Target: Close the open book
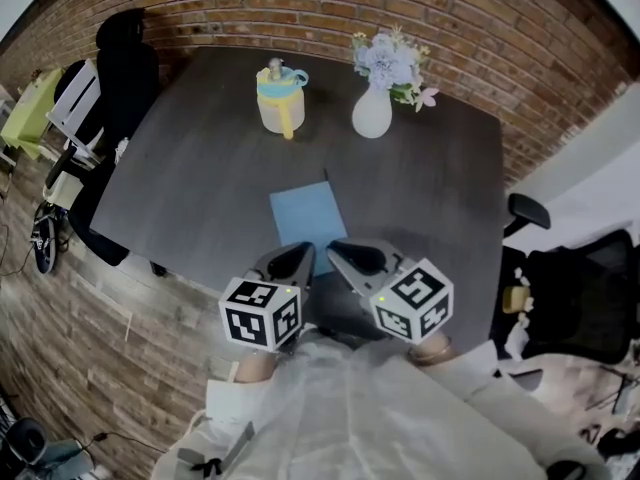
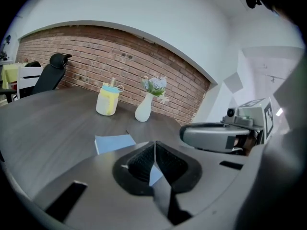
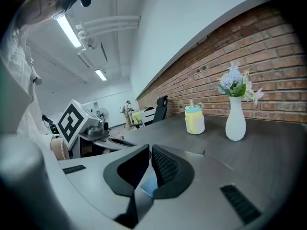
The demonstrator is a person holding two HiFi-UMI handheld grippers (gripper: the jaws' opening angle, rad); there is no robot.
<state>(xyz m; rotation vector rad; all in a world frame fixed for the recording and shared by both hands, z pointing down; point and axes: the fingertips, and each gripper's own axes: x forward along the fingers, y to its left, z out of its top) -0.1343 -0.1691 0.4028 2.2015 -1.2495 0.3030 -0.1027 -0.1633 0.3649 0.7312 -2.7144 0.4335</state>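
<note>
Your thin blue book [image 1: 305, 213] lies closed on the dark wood-grain desk [image 1: 190, 188], just ahead of your left gripper [image 1: 290, 264] and right gripper [image 1: 352, 258], both with fingers closed together, empty. Bare desk surrounds it; the brick wall [image 1: 300, 8] bounds the far edge. Only your right gripper view shows ceiling strip lights [image 3: 69, 30].

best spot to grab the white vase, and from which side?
Take the vase by its narrow neck, coming in level from the near side. It stands upright, its belly is round and probably too wide, the flowers block a grip from above, and the cup stands well clear on its left.
</note>
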